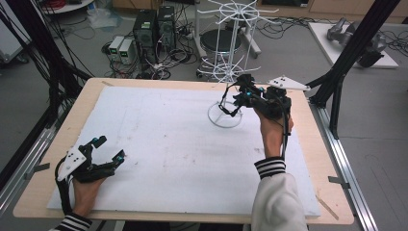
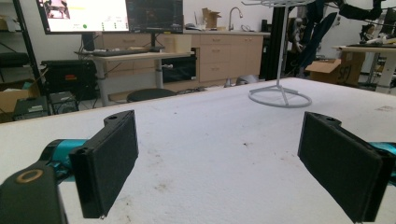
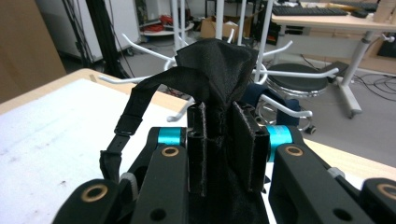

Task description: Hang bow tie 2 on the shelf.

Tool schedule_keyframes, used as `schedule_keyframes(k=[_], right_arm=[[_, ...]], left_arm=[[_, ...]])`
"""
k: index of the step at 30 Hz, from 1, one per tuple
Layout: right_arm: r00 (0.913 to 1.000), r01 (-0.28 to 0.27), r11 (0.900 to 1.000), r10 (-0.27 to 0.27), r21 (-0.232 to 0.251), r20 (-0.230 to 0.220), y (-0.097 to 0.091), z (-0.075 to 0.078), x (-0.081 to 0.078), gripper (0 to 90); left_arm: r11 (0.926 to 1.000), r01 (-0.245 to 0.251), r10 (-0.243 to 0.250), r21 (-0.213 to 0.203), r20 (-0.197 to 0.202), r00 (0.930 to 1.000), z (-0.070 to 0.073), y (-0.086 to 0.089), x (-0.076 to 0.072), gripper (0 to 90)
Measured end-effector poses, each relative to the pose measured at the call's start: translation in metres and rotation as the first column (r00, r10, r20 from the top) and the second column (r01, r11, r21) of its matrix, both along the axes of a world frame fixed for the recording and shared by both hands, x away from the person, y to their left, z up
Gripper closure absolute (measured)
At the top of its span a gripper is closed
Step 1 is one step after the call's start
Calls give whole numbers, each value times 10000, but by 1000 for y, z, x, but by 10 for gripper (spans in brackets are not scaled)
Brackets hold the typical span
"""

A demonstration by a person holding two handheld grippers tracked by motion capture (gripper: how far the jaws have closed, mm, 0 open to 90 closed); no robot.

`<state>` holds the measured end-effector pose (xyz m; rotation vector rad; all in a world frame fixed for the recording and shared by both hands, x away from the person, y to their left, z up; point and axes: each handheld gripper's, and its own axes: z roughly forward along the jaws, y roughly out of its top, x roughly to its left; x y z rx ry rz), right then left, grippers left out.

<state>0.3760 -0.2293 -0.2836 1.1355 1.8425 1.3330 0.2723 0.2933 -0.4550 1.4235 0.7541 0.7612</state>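
A black fabric piece (image 3: pixel 217 70) with a buckled strap (image 3: pixel 122 126) is clamped in the right gripper (image 3: pixel 219 140) beside the white hook rack (image 1: pixel 226 62). It looks light and limp, best pinched at the bunched cloth. The left gripper (image 1: pixel 107 150) is held wide apart, empty.

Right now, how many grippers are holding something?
1. The right gripper, beside the white rack, is shut on a black fabric item. The left gripper is open over the table's near left.

Even indoor light, soft shadows, slight blur.
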Motion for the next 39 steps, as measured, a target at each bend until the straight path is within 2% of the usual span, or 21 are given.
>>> schedule_keyframes(k=[15, 31, 39], right_arm=[[9988, 255, 9996, -258, -82, -409, 4, -11, 16, 762], [9947, 389, 9988, -415, -293, -941, 2, -22, 22, 762], [9949, 358, 9988, -388, -334, -936, 1, -25, 22, 741]], left_arm=[[10000, 19, -19, -6, 3, 10000, 0, 0, 0, 126], [10000, 22, -22, -25, 19, 10000, 0, 0, 0, 126], [10000, 15, -15, -15, 15, 10000, 0, 0, 0, 126]])
